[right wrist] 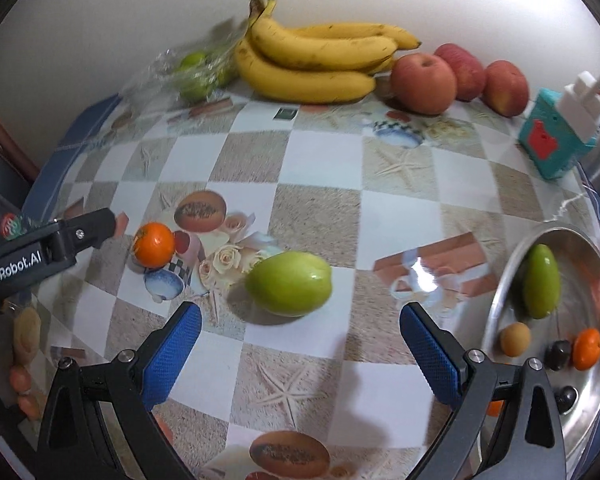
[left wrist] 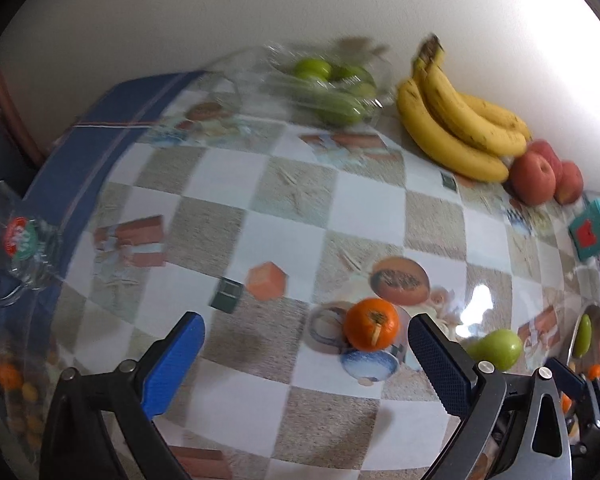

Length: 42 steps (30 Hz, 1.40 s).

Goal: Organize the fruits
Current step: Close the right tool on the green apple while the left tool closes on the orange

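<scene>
A small orange (left wrist: 372,324) lies on the checked tablecloth just ahead of my open left gripper (left wrist: 306,360), near its right finger. It also shows in the right wrist view (right wrist: 153,244), beside the left gripper's black finger (right wrist: 85,229). A green fruit (right wrist: 288,283) lies just ahead of my open, empty right gripper (right wrist: 300,352); it also shows in the left wrist view (left wrist: 496,347). A metal plate (right wrist: 512,280) at the right holds a green fruit (right wrist: 543,286), a small orange (right wrist: 587,349), a tan fruit (right wrist: 515,339) and a dark one.
Bananas (right wrist: 316,60) and three red apples (right wrist: 424,82) lie along the back wall. A clear bag of green fruit (left wrist: 332,88) sits at the back left. A teal box (right wrist: 552,136) stands at the right. A clear bag (left wrist: 16,248) lies at the left table edge.
</scene>
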Each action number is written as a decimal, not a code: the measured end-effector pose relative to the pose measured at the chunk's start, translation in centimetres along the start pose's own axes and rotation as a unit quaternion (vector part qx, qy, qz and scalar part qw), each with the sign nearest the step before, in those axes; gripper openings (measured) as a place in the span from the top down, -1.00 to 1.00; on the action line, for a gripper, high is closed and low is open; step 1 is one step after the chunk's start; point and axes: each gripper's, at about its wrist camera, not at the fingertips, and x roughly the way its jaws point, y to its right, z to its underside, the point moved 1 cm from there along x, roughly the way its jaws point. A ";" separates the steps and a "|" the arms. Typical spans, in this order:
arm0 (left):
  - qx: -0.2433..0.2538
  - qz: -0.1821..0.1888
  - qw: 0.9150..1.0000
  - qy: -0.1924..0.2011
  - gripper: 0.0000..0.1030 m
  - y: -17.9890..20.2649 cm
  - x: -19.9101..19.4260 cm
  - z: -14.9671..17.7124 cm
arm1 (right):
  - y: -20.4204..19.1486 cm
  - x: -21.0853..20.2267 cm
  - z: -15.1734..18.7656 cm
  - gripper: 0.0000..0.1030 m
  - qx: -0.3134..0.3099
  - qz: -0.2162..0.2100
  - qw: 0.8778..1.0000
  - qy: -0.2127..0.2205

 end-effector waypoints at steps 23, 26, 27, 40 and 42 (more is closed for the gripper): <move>0.026 0.021 0.998 -0.050 -0.91 2.2 4.2 0.4 | -2.2 4.4 -0.7 -0.93 -0.046 0.042 0.998 -0.009; 0.025 0.027 0.998 -0.049 -0.78 2.2 4.2 0.4 | -2.2 4.4 -0.8 -0.92 -0.048 0.048 0.998 -0.004; 0.024 0.027 0.998 -0.049 -0.78 2.2 4.2 0.4 | -2.2 4.3 -0.8 -0.91 -0.048 0.049 0.998 -0.002; 0.030 0.048 0.997 -0.043 -0.08 3.6 4.3 0.3 | -2.1 3.3 -1.1 -0.11 -0.051 0.047 0.998 0.012; 0.028 0.053 0.997 -0.044 0.12 3.5 4.3 0.3 | -2.2 3.3 -1.0 -0.11 -0.051 0.047 0.998 0.011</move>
